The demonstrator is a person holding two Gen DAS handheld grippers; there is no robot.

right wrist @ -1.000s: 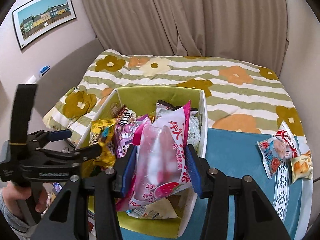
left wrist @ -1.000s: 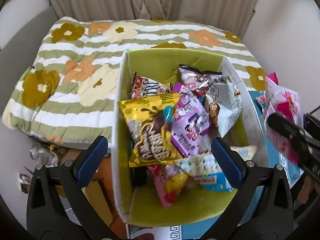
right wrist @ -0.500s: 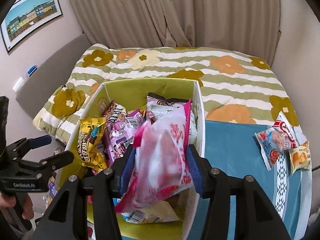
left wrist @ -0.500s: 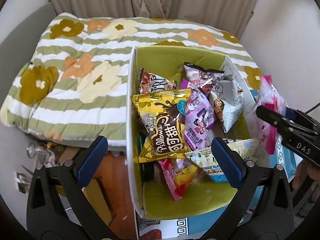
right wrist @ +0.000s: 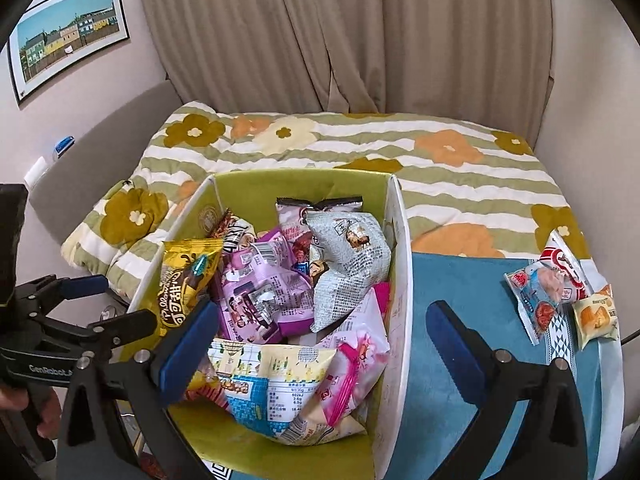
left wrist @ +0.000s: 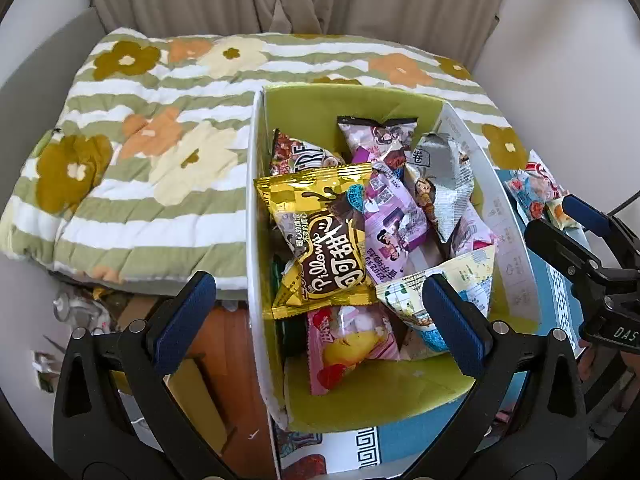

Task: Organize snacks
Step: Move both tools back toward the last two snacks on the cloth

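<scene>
A white box with green lining (left wrist: 253, 216) (right wrist: 400, 264) holds several snack packs: a gold chocolate pack (left wrist: 324, 240) (right wrist: 184, 280), purple packs (left wrist: 394, 224) (right wrist: 260, 292), a silver pack (left wrist: 440, 184) (right wrist: 348, 264). The pink strawberry pack (right wrist: 356, 364) lies in the box by its right wall. My right gripper (right wrist: 320, 344) is open and empty above the box's near right corner; it also shows in the left wrist view (left wrist: 576, 232). My left gripper (left wrist: 320, 316) is open and empty above the box's near left side. Three loose packs (right wrist: 538, 288) lie on the blue cloth at right.
The box stands on a blue table cloth (right wrist: 460, 288) with a patterned edge. Behind it is a bed with a green striped flower quilt (left wrist: 152, 168). Left of the box is floor clutter (left wrist: 80, 312). Curtains and a framed picture (right wrist: 68, 36) are at the back.
My right gripper has opened and let go of the pink strawberry pack, which now lies in the box. The left gripper stayed open above the box.
</scene>
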